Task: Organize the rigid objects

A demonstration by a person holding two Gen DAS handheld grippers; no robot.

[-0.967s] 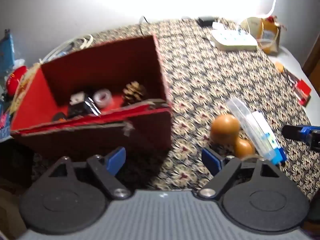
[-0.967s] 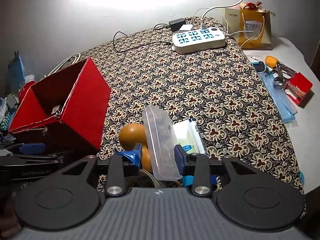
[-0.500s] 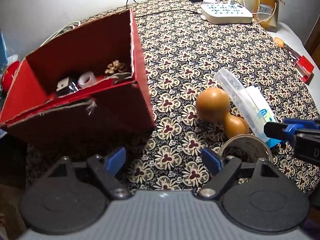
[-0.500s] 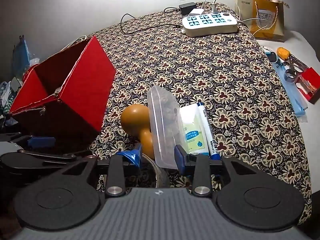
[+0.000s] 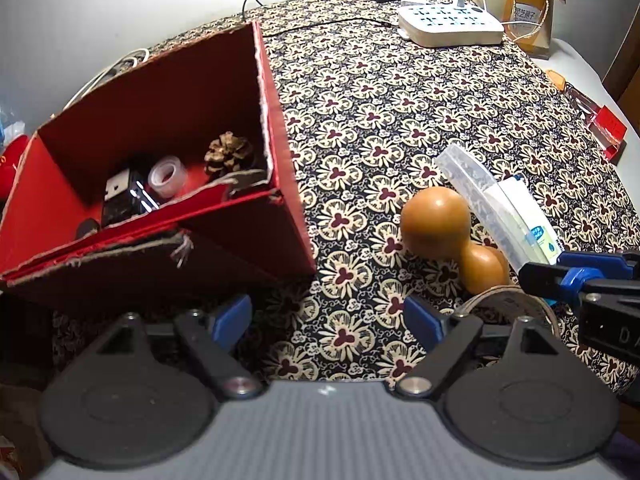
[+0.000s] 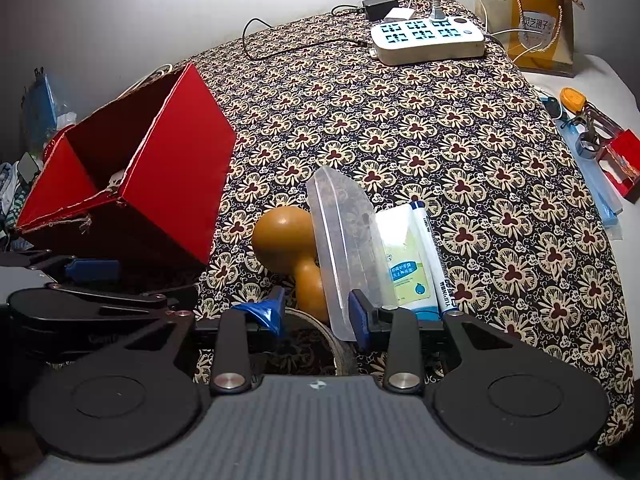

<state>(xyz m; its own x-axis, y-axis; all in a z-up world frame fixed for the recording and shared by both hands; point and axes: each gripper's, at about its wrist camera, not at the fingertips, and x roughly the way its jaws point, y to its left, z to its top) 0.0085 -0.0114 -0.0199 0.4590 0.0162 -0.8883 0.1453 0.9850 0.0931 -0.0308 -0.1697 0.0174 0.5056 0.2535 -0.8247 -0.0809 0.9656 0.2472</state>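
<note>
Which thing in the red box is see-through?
The tape roll, a clear ring lying between the black cube and the brown pinecone, neither of which is see-through.

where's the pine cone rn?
Left wrist view, left half: the pine cone lies inside the red box, in its far right corner, right of the tape roll. The right wrist view doesn't show it.

both wrist views low, near, facing forward, sharing red box (image 5: 168, 184), gourd (image 6: 292, 252)
</note>
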